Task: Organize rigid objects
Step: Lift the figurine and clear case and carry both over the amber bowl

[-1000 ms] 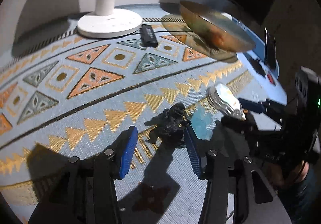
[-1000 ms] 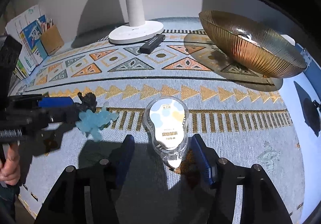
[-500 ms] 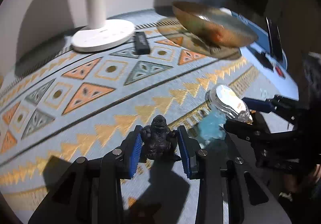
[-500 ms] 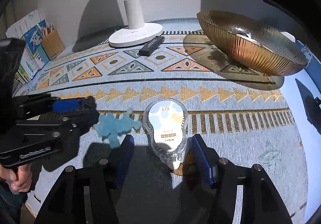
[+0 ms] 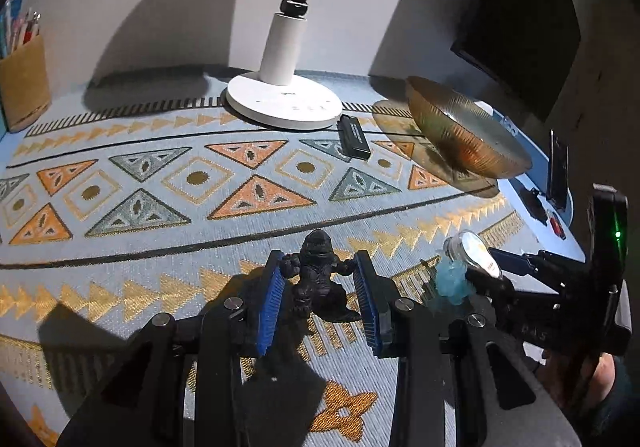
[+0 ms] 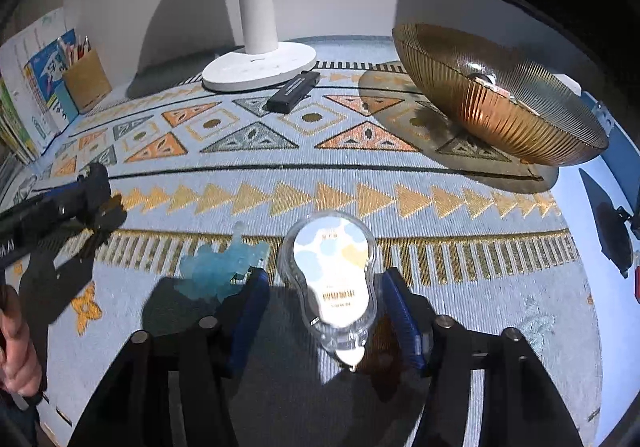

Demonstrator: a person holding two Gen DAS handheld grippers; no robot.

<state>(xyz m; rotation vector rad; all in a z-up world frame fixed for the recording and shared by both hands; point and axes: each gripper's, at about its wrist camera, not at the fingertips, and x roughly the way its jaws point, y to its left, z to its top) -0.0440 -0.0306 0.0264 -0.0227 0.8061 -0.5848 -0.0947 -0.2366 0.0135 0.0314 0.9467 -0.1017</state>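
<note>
My left gripper point(image 5: 320, 303) pinched the small black monster figurine point(image 5: 318, 279) above the patterned blue woven mat point(image 5: 168, 223). My right gripper's point(image 6: 322, 311) jaws had just been closing around the clear plastic correction-tape case point(image 6: 332, 275), pads apparently not yet pressing. Only the right view showed something inside the ribbed amber glass bowl point(image 6: 500, 103).

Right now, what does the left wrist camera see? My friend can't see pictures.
A small black monster figurine stands gripped between the blue pads of the left tool over a pale blue patterned mat. To its right, the right tool reaches a clear plastic tape case beside a light blue toy; a ribbed gold bowl and white lamp base sit behind.
</note>
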